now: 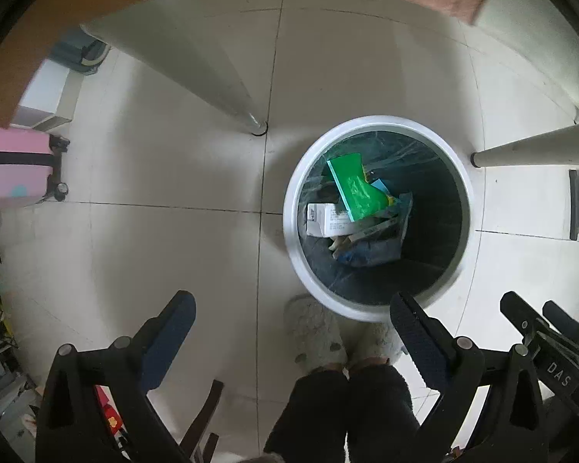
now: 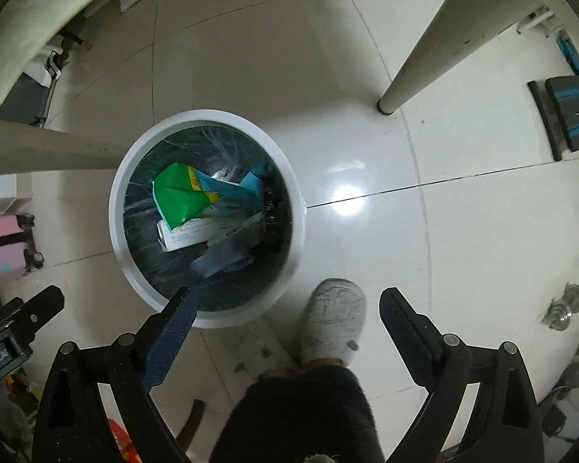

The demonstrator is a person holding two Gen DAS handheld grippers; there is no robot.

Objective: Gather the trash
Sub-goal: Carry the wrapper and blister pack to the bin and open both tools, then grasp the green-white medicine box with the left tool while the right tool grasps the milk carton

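A round white trash bin [image 1: 470, 208] with a dark liner stands on the tiled floor; it also shows in the right wrist view [image 2: 114, 208]. Inside lie a green packet [image 1: 353, 187] [image 2: 177, 193], a white carton [image 1: 322, 220] [image 2: 189, 233] and bluish wrappers [image 1: 370, 252] [image 2: 222, 260]. My left gripper [image 1: 293, 306] is open and empty, held high above the floor just left of the bin. My right gripper [image 2: 287, 301] is open and empty, above the floor just right of the bin. The other gripper shows at the right edge of the left wrist view [image 1: 552, 332].
Table legs [image 1: 227, 88] [image 2: 417, 61] stand around the bin. The person's grey slippers [image 1: 316, 332] [image 2: 336, 318] are beside the bin. A pink suitcase [image 1: 15, 166] is at the left. A black and blue device [image 2: 571, 115] lies at the right.
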